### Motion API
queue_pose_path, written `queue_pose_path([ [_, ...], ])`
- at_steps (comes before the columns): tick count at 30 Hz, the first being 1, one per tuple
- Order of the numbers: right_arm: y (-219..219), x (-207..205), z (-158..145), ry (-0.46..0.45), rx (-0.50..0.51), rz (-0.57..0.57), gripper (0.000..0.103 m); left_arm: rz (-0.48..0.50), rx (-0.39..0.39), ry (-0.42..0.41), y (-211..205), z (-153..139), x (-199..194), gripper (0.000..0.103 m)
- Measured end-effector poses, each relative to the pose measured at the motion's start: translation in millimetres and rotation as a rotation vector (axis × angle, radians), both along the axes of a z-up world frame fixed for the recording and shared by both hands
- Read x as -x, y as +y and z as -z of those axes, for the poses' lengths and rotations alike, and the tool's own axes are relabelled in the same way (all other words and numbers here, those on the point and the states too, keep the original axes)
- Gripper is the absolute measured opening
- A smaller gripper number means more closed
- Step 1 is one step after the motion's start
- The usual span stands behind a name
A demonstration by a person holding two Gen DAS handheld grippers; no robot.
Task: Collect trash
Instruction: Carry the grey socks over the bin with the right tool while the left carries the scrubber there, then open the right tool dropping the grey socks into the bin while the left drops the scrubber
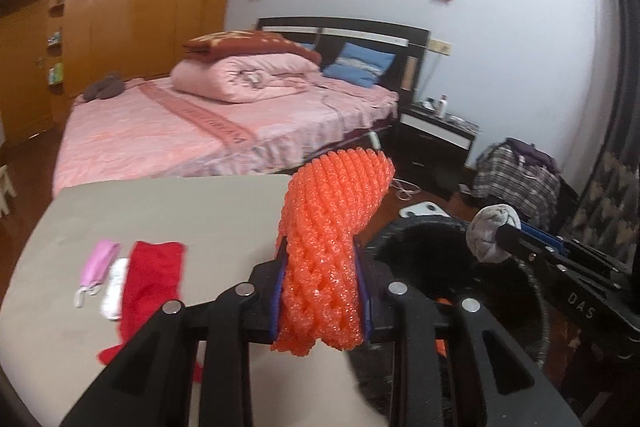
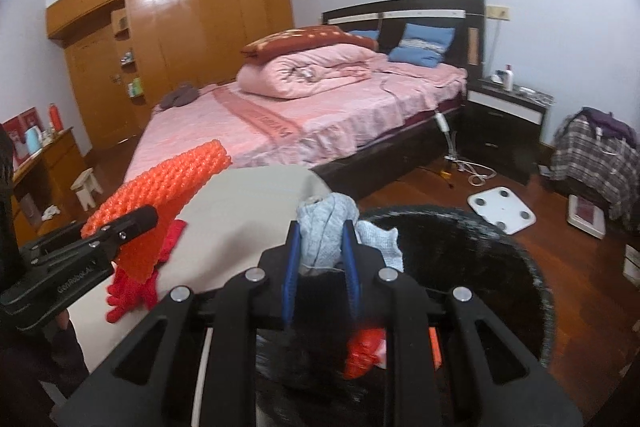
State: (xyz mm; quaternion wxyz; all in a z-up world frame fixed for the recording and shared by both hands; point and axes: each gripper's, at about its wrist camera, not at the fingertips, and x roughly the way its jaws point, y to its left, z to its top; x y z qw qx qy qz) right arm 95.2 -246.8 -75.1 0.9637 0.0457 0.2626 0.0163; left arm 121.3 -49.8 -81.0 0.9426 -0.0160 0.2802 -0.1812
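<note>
Left wrist view: the left gripper (image 1: pixel 322 291) is clenched on an orange foam fruit net (image 1: pixel 334 223), whose free end stands up and leans right above the blue-padded fingers (image 1: pixel 366 291). Below and left lies a grey table (image 1: pixel 160 211) carrying a red cloth (image 1: pixel 152 279), a pink pouch (image 1: pixel 100 261) and a white item (image 1: pixel 114 289) side by side. To the right, over the dark opening of a black trash bin (image 1: pixel 424 239), the right gripper (image 1: pixel 494 237) grasps a crumpled grey wad (image 1: pixel 490 233).

Right wrist view: the right gripper (image 2: pixel 320 255) is closed on a pale blue-grey crumpled tissue (image 2: pixel 326 227), held over the near edge of the black trash bin (image 2: pixel 460 251). Red and orange scraps (image 2: pixel 362 351) lie inside the bin. At left, the left gripper (image 2: pixel 132 227) pinches the orange foam net (image 2: pixel 168 183) above the table (image 2: pixel 248 203), just over the red cloth (image 2: pixel 128 291). Behind stands a bed with pink bedding (image 2: pixel 320 115), and a white bathroom scale (image 2: pixel 502 205) lies on the wooden floor.
</note>
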Motion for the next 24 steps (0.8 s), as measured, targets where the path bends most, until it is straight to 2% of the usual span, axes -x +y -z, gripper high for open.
queue_pose_path([
  [15, -78, 25, 21, 0.03, 0.009, 0.166, 0.022, 0.213, -0.003, 0.028, -100, 17, -4, 0.028],
  [16, -82, 25, 22, 0.032, 0.009, 0.174, 0.024, 0.23, 0.0, 0.034, -104, 18, -5, 0.033],
  [17, -86, 25, 24, 0.038, 0.009, 0.184, 0.024, 0.249, 0.004, 0.044, -108, 20, -6, 0.044],
  [19, -92, 26, 25, 0.045, 0.003, 0.203, 0.035, 0.28, 0.02, 0.059, -112, 24, -7, 0.058],
  [21, -98, 30, 27, 0.038, 0.0, 0.23, 0.046, 0.287, 0.018, 0.063, -111, 25, -7, 0.059],
  [23, -101, 33, 27, 0.031, 0.002, 0.244, 0.051, 0.282, 0.015, 0.061, -105, 26, -6, 0.062],
  [24, -102, 34, 28, 0.027, 0.002, 0.25, 0.058, 0.272, 0.015, 0.055, -100, 25, -5, 0.063],
])
